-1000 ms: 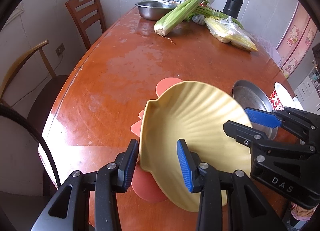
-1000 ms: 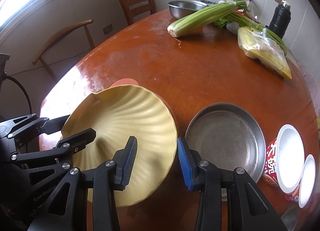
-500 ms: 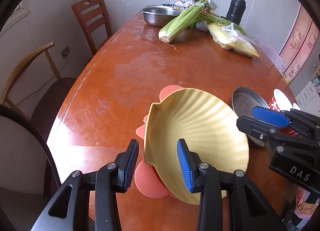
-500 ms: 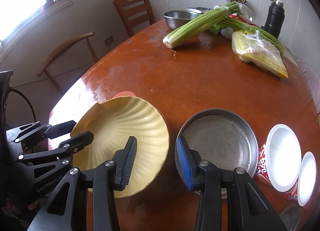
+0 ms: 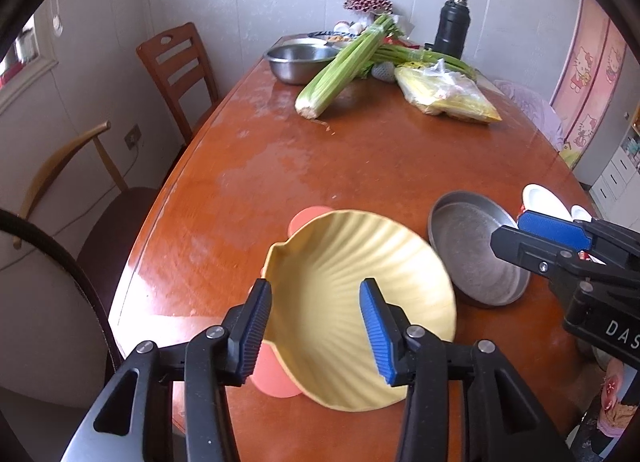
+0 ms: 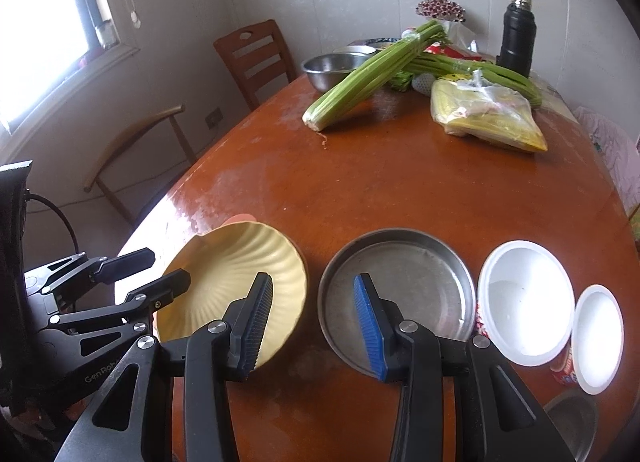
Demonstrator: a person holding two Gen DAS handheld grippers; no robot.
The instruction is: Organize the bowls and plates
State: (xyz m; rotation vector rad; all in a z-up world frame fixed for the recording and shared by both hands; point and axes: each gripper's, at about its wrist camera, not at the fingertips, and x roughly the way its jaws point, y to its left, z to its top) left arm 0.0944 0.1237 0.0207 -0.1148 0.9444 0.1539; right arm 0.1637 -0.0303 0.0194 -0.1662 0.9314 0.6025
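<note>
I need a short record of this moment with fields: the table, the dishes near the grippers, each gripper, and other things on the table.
table: brown wooden table
yellow plate: shell-shaped yellow plate, lying on an orange plate
metal pan: round metal pan, empty, right of the yellow plate, apart from it
white bowls: two white bowls right of the pan
left gripper: left gripper has just been opening; plate rim between the jaws, pads not pressing
right gripper: right gripper open, nothing held
far end: celery, metal bowl, black flask

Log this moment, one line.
left gripper: jaws just opened further, rim of yellow shell plate between, unpressed | right gripper: open, empty | pink plate under it
</note>
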